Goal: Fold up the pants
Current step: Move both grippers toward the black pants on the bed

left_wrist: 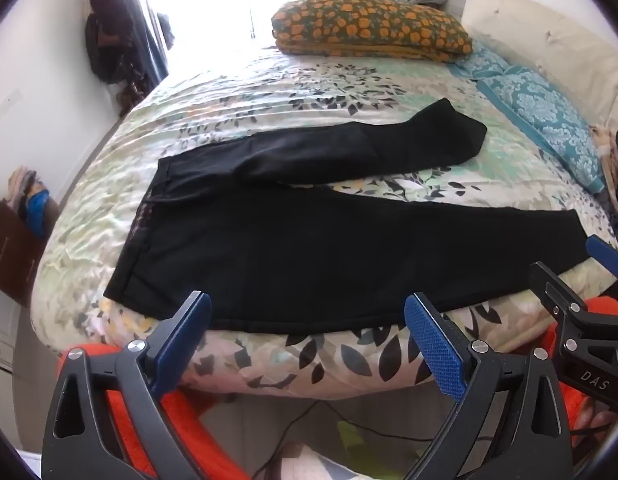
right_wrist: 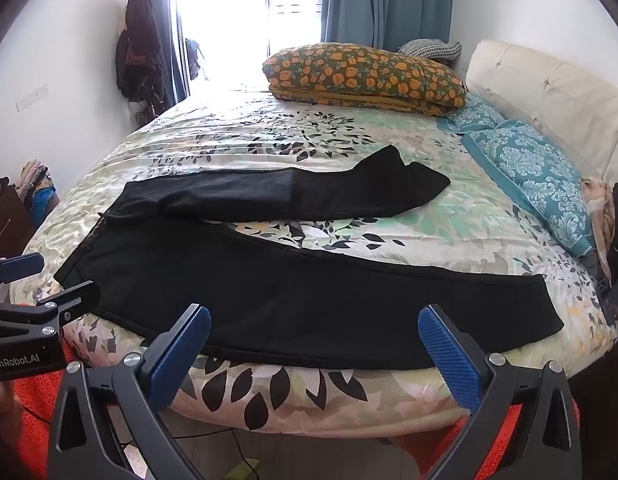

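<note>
— Where were the pants [left_wrist: 293, 248]?
— Flat on the bed [left_wrist: 317, 364], just beyond my left tongs [left_wrist: 307, 314] and right tongs [right_wrist: 314, 328], both wide, empty.
— Obstacles?
— None; pillows [right_wrist: 361, 76] lay far beyond.

I see black pants [left_wrist: 309, 248] on a pale green leaf-print bedspread [left_wrist: 237, 92], orange-flowered pillow [left_wrist: 369, 24] at bed's far edge, teal damask pillow [left_wrist: 541, 120], blue claw pads [left_wrist: 437, 344].

Readable markings, two items:
1. "DAS", white letters on the black body of the right gripper [left_wrist: 607, 258], seen at the right edge of the left wrist view.
2. "GenRobot.AI", white lettering on the black body of the left gripper [right_wrist: 49, 276], seen at the left edge of the right wrist view.
</note>
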Demonstrator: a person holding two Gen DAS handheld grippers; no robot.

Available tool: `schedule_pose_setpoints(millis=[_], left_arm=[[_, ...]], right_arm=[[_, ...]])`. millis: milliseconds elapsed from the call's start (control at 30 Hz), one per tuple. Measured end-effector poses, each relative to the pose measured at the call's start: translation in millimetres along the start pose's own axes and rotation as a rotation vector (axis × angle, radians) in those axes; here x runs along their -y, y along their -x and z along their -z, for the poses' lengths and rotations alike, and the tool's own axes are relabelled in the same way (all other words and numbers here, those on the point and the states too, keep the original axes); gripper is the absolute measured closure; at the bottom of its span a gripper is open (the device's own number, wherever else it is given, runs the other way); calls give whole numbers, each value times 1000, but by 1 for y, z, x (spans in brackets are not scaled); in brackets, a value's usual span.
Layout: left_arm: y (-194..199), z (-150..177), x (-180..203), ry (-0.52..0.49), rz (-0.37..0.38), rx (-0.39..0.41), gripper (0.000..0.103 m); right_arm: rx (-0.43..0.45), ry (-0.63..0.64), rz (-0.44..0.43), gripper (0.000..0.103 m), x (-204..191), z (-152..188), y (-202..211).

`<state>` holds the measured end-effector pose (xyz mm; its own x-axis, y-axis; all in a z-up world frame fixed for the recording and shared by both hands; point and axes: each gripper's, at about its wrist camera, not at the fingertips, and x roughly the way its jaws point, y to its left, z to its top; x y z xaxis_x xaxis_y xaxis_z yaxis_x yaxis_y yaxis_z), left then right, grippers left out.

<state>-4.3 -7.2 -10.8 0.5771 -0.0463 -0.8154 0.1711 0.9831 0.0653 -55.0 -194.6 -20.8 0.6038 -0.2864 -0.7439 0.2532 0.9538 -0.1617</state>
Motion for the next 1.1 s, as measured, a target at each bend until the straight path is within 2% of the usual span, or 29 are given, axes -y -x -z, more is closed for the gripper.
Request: schedule_pose_setpoints(millis=[1100], left_arm=[[-16, 0, 5, 19, 44, -45, 5]], right_arm=[[-54, -18, -37, 0, 5, 6, -25]])
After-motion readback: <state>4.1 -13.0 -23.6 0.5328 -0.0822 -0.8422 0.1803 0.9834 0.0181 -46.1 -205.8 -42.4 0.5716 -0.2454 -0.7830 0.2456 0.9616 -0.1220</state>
